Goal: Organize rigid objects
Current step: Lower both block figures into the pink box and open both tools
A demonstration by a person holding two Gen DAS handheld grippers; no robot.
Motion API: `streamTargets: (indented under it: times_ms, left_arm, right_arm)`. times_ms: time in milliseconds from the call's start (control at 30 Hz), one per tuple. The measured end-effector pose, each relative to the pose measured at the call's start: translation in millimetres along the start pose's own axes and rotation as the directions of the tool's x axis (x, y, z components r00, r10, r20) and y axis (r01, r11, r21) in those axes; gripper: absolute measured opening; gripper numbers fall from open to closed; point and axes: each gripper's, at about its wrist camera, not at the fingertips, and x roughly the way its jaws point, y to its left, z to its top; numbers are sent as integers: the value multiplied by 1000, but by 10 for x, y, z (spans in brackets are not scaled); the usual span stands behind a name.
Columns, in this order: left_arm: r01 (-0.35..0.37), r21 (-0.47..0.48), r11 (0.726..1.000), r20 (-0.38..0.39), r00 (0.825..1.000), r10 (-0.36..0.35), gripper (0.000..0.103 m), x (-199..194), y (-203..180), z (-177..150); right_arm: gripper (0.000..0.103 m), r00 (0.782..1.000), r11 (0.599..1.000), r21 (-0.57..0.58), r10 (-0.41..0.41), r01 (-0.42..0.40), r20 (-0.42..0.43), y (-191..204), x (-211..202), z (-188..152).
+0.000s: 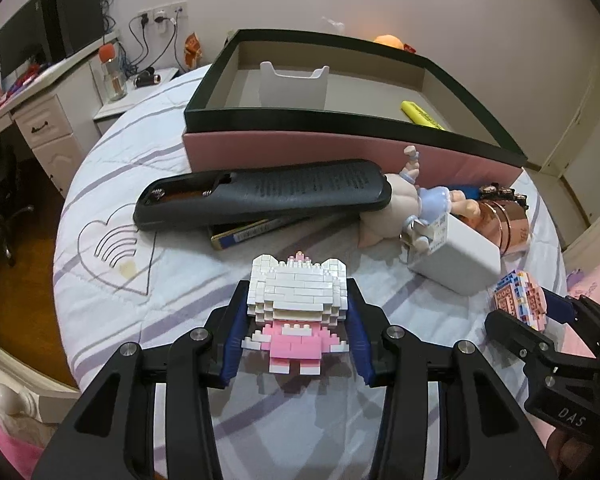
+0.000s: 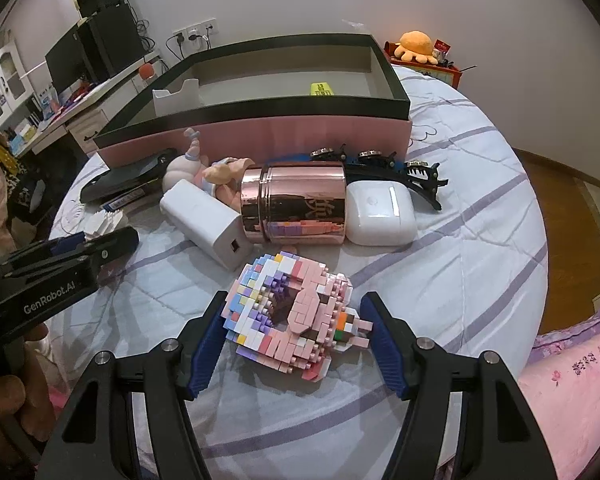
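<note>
**Both grippers on brick figures, box waiting beyond**

Now, from the left: the left gripper (image 1: pixel 298 312) is clamped on the white-and-pink brick cat figure (image 1: pixel 296 300), its blue pads pressing the white head from both sides, near the front of the quilted bed (image 1: pixel 112 184). The tool tilts steeply down, and the figure looks barely clear of the quilt, if at all. Further right, the right gripper (image 2: pixel 296 320) points down just as steeply over the pastel brick donut (image 2: pixel 292 316), which lies flat on the bed. Its left pad touches the donut's edge, but a gap shows at the right pad, so I read it as not yet gripping.

This looks like the pick-up step. Next, I judge, comes a lift high enough to clear the remote control (image 1: pixel 260 194) and the near wall of the pink storage box (image 1: pixel 340 152), which sits far across the bed, then a release inside, beside the yellow highlighter (image 1: pixel 420 114).
</note>
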Motion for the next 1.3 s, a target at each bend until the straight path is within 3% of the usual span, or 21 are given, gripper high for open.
streamTargets:
  times_ms: [333,500,700,967,1167,1300]
  left_arm:
    - [22,1,1000,31,999,-22,45,-364,-25,144]
    - [25,8,1000,81,996,-25,45,-524,34,484]
    - [28,23,999,148,988,-31,45,-554,42,1158]
    - [16,58,998,87,996,-21,45,81,25,2022]
    - [3,58,998,7,1000,-3,45,688,75,2393]
    - [12,48,999,-62,998,-9,45,1054,100,2477]
  right_arm:
    - [67,996,996,-5,84,-84,36,85,-409,121]
    - [67,990,994,-41,107,-103,92,127,-628,416]
    - [67,987,994,-68,93,-85,127,76,-481,1068]
    - [67,991,993,-91,82,-73,104,100,44,1911]
    - [67,997,996,-58,73,-71,27,22,631,2314]
    - [67,997,998,-44,52,-54,-50,-25,1054,2470]
